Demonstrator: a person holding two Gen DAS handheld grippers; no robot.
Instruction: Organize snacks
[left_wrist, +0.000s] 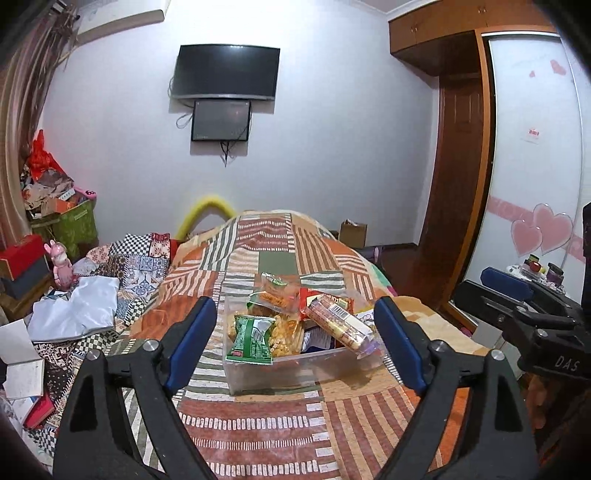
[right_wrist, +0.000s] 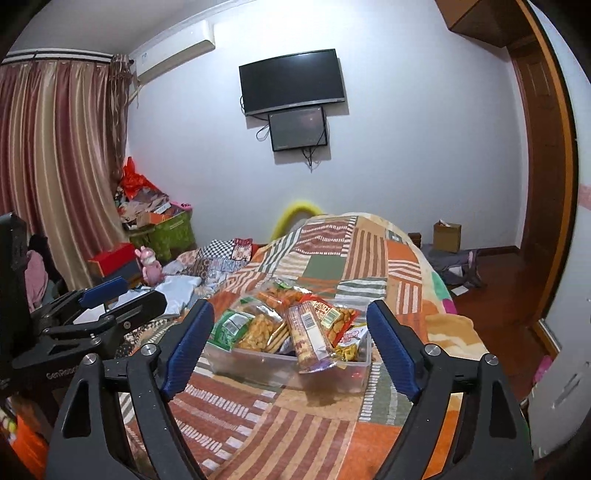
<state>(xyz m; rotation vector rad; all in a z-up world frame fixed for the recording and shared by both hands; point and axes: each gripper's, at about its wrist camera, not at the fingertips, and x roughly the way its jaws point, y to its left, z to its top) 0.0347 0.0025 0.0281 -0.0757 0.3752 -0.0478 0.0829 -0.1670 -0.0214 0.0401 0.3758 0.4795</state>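
A clear plastic box stands on the patchwork bedspread and is heaped with snack packets. On top lie a green packet, a long cracker sleeve and an orange snack bag. My left gripper is open and empty, its jaws wide to either side of the box, a little short of it. My right gripper is open and empty too, facing the same box; the cracker sleeve leans over its front rim, beside the green packet.
The right gripper's body shows at the right of the left wrist view; the left gripper's body shows at the left of the right wrist view. Crumpled cloths, a pink toy and boxes lie left of the bed. A wardrobe stands right.
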